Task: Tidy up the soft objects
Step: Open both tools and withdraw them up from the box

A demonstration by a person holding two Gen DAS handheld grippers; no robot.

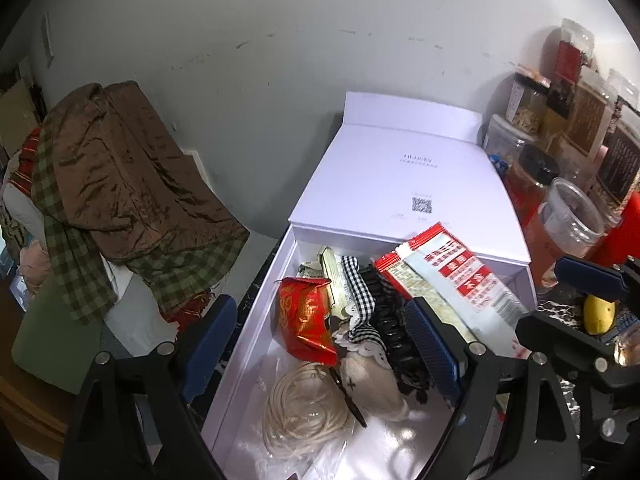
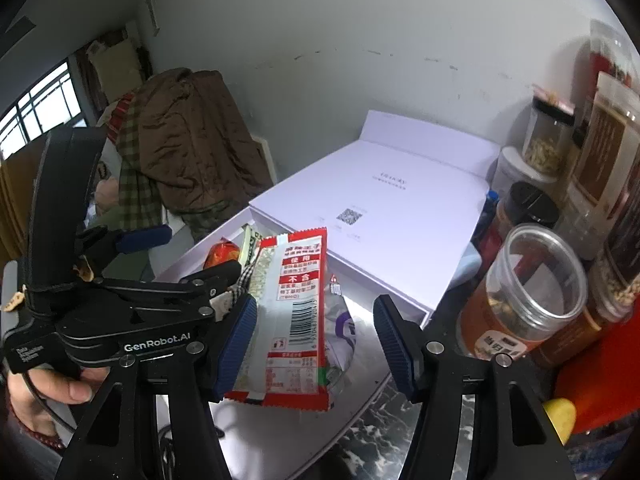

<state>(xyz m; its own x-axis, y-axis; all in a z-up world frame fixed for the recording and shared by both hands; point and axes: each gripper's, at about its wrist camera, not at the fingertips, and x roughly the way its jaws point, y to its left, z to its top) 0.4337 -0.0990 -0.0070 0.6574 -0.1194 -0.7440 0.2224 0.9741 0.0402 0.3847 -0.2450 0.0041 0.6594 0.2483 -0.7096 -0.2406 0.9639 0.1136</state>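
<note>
An open white box (image 1: 256,320) holds a red foil packet (image 1: 304,320), a black-and-white checked cloth (image 1: 358,296), a black hair claw (image 1: 390,332), a coil of cream cord (image 1: 304,412) and a cream soft item (image 1: 376,380). My left gripper (image 1: 320,344) hangs open over them, its blue pads wide apart with nothing pressed between them. A red-and-white packet (image 2: 292,304) lies tilted over the box's right side. My right gripper (image 2: 316,344) stands open around it. The packet lies against the left pad (image 2: 236,344), and the right pad (image 2: 394,344) is clear of it.
The white box lid (image 1: 408,176) lies beyond the open part. Several jars (image 2: 532,292) crowd the right side, with a yellow item (image 1: 598,314) near them. A brown jacket over green checked cloth (image 1: 120,184) is piled at the left. A hand (image 2: 52,388) holds the left gripper.
</note>
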